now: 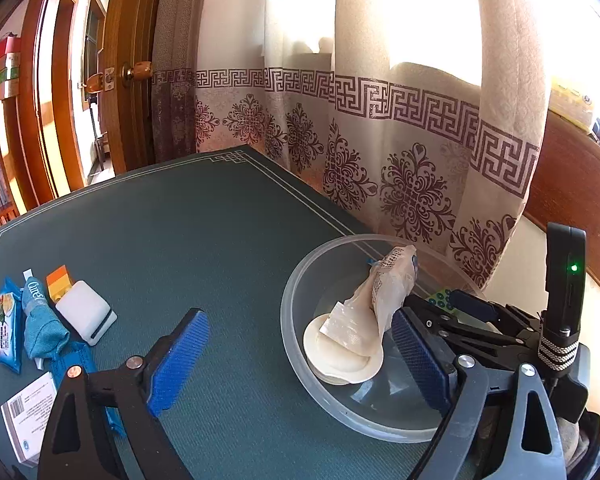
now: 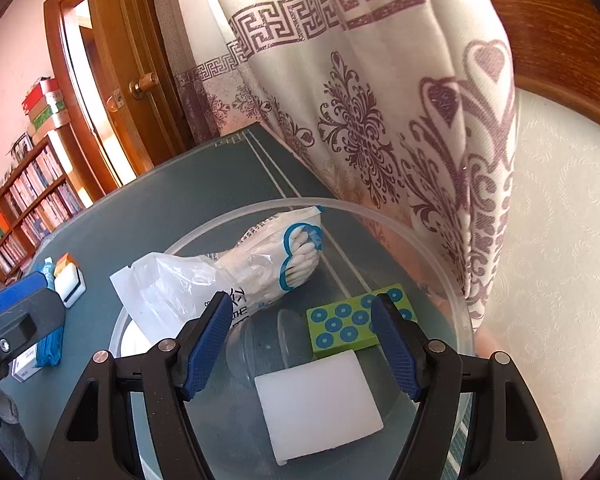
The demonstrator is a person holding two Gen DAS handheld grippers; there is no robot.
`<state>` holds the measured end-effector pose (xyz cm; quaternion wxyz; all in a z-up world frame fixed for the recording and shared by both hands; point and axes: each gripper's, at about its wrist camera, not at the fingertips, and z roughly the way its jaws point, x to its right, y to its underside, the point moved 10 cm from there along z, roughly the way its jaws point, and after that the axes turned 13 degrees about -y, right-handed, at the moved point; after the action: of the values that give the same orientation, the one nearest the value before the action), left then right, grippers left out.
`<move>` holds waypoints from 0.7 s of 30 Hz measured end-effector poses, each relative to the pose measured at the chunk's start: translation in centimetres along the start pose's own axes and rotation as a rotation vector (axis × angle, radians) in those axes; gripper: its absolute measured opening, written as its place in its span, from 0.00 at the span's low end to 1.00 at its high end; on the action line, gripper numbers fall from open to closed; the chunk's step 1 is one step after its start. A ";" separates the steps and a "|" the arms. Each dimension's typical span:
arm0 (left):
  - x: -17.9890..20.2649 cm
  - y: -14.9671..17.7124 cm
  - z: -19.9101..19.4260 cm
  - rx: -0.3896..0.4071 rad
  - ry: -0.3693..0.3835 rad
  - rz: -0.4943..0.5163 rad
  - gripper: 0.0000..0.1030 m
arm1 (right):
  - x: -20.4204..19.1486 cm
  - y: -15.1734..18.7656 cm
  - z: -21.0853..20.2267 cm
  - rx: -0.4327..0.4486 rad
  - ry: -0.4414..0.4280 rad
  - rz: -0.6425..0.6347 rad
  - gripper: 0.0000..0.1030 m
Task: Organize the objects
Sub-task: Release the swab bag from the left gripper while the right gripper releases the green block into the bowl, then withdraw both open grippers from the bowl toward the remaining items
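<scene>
A clear plastic bowl [image 1: 300, 264] stands on the green table mat near the curtain. In it a bag of cotton swabs [image 1: 388, 292] leans on a white round lid [image 1: 344, 360]. My left gripper [image 1: 300, 360] is open wide at the bowl's near left rim, its right finger beside the bag and nothing pressed between the pads. The right wrist view shows the bowl [image 2: 300, 201] from above with the swab bag [image 2: 228, 276], a green card with blue rings [image 2: 356, 322] and a white block [image 2: 318, 404]. My right gripper [image 2: 302, 344] hangs open above the block, holding nothing.
On the mat's left lie a blue wipes packet [image 1: 8, 324], a blue cloth [image 1: 40, 328], an orange-topped item [image 1: 62, 280], a white case [image 1: 84, 312] and a barcoded box [image 1: 28, 416]. A patterned curtain [image 1: 380, 140] hangs right behind the bowl. A door and bookshelves stand at far left.
</scene>
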<state>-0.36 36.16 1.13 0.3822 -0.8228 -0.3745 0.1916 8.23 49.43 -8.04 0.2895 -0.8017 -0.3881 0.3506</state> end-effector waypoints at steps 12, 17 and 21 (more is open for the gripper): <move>-4.7 0.8 -0.8 -0.004 -0.056 -0.118 1.00 | 0.5 -0.3 -1.7 0.063 0.066 0.003 0.71; -6.2 1.0 -1.1 0.003 -0.083 -0.137 1.00 | 0.3 -1.1 -3.2 0.109 0.094 0.001 0.71; -7.4 1.1 -1.2 0.003 -0.109 -0.157 1.00 | -0.9 -1.6 -3.6 0.120 0.086 -0.018 0.71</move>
<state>-3.85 29.47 1.28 0.3763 -0.7787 -0.4579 0.2058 9.99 48.86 -4.43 0.3565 -0.7935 -0.3610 0.3359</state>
